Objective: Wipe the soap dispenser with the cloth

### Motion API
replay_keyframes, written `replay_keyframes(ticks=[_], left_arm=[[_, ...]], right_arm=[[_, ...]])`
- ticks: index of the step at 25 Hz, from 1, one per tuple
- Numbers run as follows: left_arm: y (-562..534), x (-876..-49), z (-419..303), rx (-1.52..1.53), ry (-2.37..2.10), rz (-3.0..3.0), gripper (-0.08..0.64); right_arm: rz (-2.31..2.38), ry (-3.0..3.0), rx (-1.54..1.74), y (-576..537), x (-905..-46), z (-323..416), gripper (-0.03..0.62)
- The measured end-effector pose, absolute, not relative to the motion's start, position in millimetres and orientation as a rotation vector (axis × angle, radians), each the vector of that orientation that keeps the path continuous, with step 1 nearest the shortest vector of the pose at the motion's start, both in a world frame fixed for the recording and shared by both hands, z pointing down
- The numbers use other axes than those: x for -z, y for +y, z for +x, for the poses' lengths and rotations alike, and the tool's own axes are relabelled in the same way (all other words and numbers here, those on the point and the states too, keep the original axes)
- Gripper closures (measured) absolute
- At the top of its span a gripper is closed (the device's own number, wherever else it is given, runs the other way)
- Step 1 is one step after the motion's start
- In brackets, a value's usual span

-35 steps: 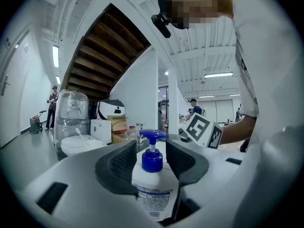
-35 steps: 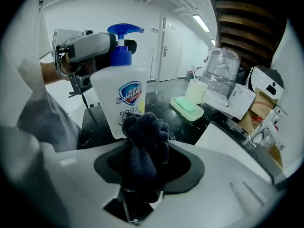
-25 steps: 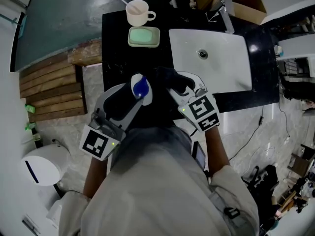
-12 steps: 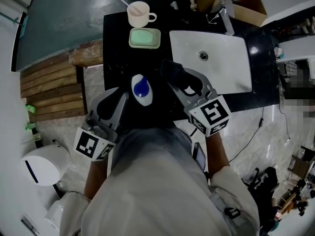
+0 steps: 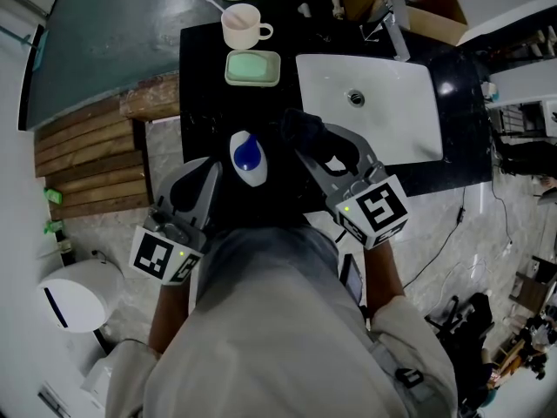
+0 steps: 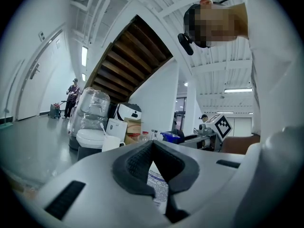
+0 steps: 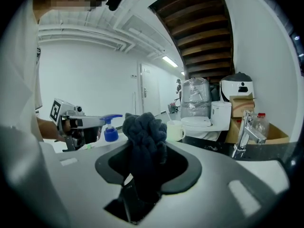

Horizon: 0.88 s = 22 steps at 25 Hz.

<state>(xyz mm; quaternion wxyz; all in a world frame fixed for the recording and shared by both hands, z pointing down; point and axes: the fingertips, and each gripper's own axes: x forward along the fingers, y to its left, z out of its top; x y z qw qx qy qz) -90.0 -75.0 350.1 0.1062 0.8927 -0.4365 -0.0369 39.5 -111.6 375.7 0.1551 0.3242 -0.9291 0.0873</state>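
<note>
The soap dispenser (image 5: 249, 157), a white bottle with a blue pump, is held above the black counter's front edge. My left gripper (image 5: 224, 179) is shut on the bottle's body; in the left gripper view its labelled side (image 6: 159, 188) shows between the dark pads (image 6: 137, 163). My right gripper (image 5: 315, 149) is shut on a dark bunched cloth (image 5: 300, 127) just right of the dispenser, not touching it. In the right gripper view the cloth (image 7: 144, 136) rises from the jaws, and the blue pump (image 7: 110, 128) stands beyond it to the left.
On the black counter (image 5: 198, 103) stand a cream cup (image 5: 241, 24) and a green soap dish (image 5: 253, 66). A white sink (image 5: 409, 120) with a tap (image 5: 396, 29) lies to the right. Wooden planks (image 5: 87, 155) and a white bin (image 5: 74, 290) are at the left.
The left gripper's jaws have closed on the soap dispenser. The right gripper has risen with the cloth and now sits close beside the dispenser.
</note>
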Motion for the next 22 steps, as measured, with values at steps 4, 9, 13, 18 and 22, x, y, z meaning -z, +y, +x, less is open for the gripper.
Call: replay_keyframes(ticks=[4,9,13,18,22], left_arm=[[-75,-352,-88,0.082,-1.282,2.641,0.554],[-75,-353,-89,0.062,-1.288,2.641,0.554],[-75,-353,-89,0.063,-1.287,2.638,0.554],[-74,-353,-90,0.062,-1.292,2.626,0.554],[-74,-351,-88,0.068,-1.291,2.63,0.554]], right_arm=[[0.935,-2.678,-0.256,-109,-369,41,0.451],[0.944,-2.721,-0.251,-108,-356,41,0.451],[0.95,-2.751,-0.245,-105,-348,40,0.451],[0.963,-2.791,-0.278,-101,-342,43,0.451],[0.972,-2.794,-0.284,-100,-341,46,0.451]])
